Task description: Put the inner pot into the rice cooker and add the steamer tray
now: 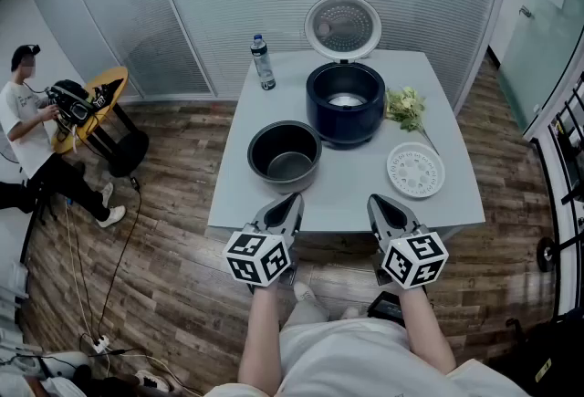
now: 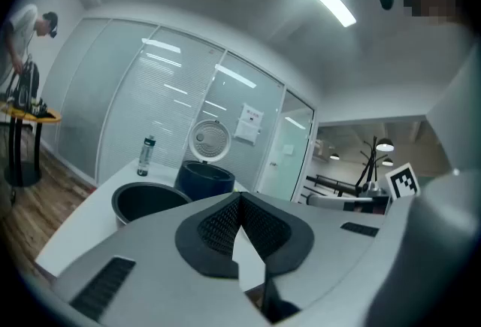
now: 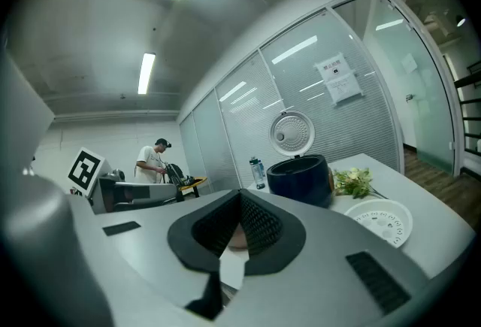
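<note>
The dark inner pot (image 1: 285, 154) stands empty on the white table (image 1: 347, 194), left of the dark blue rice cooker (image 1: 345, 102), whose lid (image 1: 342, 26) is raised. The white perforated steamer tray (image 1: 415, 170) lies at the table's right. My left gripper (image 1: 292, 200) and right gripper (image 1: 374, 201) hover side by side at the table's near edge, both shut and empty. In the left gripper view the pot (image 2: 146, 201) and the cooker (image 2: 204, 177) lie ahead of the left gripper (image 2: 240, 196). Seen from the right gripper (image 3: 240, 194), the cooker (image 3: 301, 178) and the tray (image 3: 383, 219) are ahead.
A water bottle (image 1: 263, 63) stands at the table's far left and a bunch of greens (image 1: 404, 107) lies right of the cooker. A person (image 1: 32, 126) sits at a small yellow table (image 1: 91, 103) far left. Glass partition walls close the back.
</note>
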{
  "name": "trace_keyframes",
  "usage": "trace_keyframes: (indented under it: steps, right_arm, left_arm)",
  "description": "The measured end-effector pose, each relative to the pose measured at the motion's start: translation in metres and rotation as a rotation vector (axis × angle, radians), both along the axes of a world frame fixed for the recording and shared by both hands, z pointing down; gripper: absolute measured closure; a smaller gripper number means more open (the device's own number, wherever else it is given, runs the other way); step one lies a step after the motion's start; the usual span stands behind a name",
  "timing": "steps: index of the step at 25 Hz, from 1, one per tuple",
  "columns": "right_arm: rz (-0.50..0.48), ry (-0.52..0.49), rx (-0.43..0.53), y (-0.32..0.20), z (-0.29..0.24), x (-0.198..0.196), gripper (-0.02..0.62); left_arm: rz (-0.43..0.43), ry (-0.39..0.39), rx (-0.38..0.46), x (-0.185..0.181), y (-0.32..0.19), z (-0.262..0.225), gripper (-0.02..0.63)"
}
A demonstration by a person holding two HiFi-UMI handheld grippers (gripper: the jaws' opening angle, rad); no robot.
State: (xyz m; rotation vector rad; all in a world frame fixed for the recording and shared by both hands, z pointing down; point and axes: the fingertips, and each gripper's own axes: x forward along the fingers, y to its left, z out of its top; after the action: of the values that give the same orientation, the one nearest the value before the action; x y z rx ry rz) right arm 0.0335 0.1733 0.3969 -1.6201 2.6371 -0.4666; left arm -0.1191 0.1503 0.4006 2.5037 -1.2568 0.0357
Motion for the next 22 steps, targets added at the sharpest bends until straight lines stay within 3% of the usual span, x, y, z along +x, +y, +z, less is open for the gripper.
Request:
trace_keyframes:
  steps: [3, 12, 14, 15, 16, 17, 18, 22]
  right_arm:
    - [-0.005, 0.000, -0.001, 0.004, 0.001, 0.001, 0.580]
    - [0.014, 0.073, -0.005, 0.006, 0.002, 0.009, 0.580]
    - [-0.007, 0.029, 0.013, 0.007, 0.000, 0.009, 0.580]
    - [-0.036, -0.016, 0.022, 0.009, -0.003, 0.007, 0.578]
    - [-0.071, -0.059, 0.021, 0.011, -0.004, 0.005, 0.558]
    - [-0.101, -0.086, 0.008, 0.011, -0.003, 0.002, 0.436]
    - [-0.118, -0.094, -0.013, 0.010, 0.001, 0.001, 0.366]
    - [-0.115, -0.076, -0.070, 0.008, 0.017, 0.002, 0.360]
  left_arm:
    - [-0.004, -0.046, 0.009, 0.001, 0.004, 0.002, 0.598]
    - [-0.018, -0.086, 0.010, 0.004, 0.004, 0.002, 0.598]
    - [-0.033, -0.083, 0.042, 0.004, 0.004, -0.001, 0.597]
    - [-0.039, -0.072, 0.065, 0.004, 0.004, -0.005, 0.569]
    - [-0.043, -0.061, 0.080, 0.003, 0.004, -0.007, 0.393]
    - [-0.049, -0.055, 0.080, 0.001, 0.003, -0.007, 0.340]
    - [-0.060, -0.054, 0.072, -0.003, 0.002, -0.005, 0.339]
    - [-0.125, -0.028, 0.021, -0.026, 0.006, 0.004, 0.339]
